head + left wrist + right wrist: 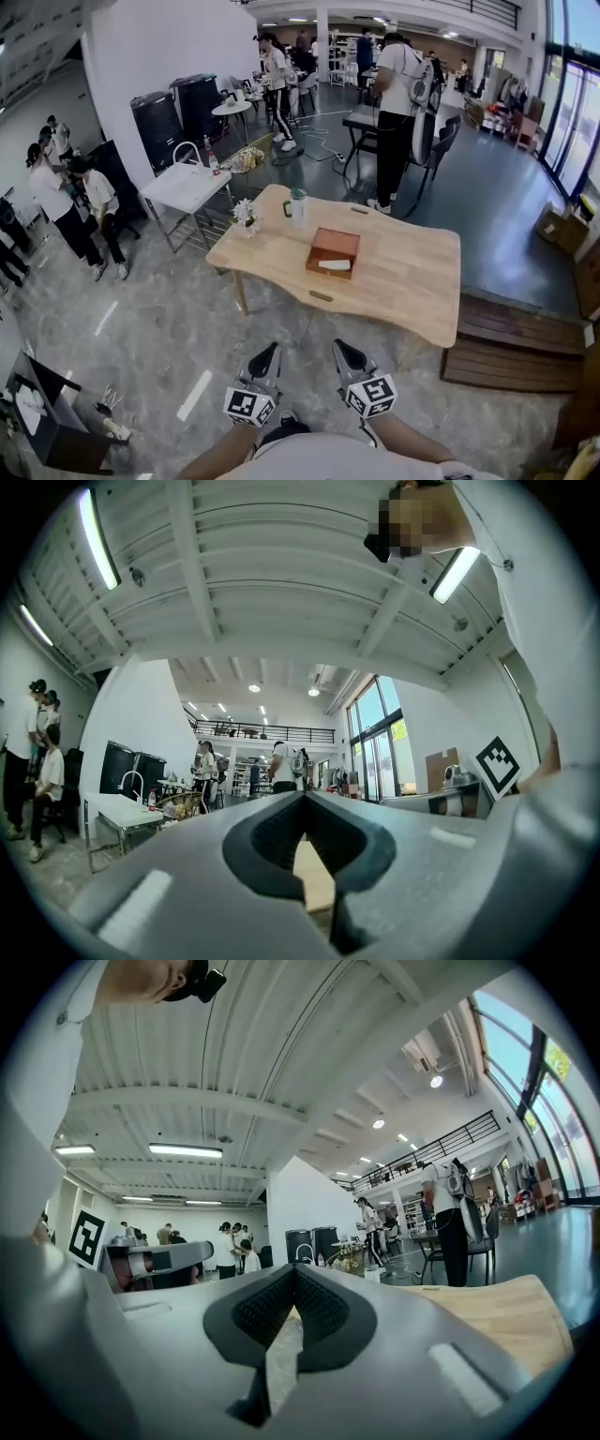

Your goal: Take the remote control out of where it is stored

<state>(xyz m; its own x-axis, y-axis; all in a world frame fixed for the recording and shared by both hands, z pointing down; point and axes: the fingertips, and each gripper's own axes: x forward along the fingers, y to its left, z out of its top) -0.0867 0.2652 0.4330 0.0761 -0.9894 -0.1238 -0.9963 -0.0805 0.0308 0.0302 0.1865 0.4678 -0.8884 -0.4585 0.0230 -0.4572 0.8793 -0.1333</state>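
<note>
Wavy-edged wooden table [405,274] bears rectangular box [335,243].

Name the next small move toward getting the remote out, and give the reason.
Probably step up to the table and carry the right gripper over the brown box, opening its jaws. Both it and the left gripper hang near the body, short of the table edge, jaws together on nothing, while the remote control lies in the open box.

Wooden worktop [403,272], brown box [333,246] at its middle holding white remote control [335,265], left tongs [273,348] and right tongs [338,346] nearer, apart from worktop.
</note>
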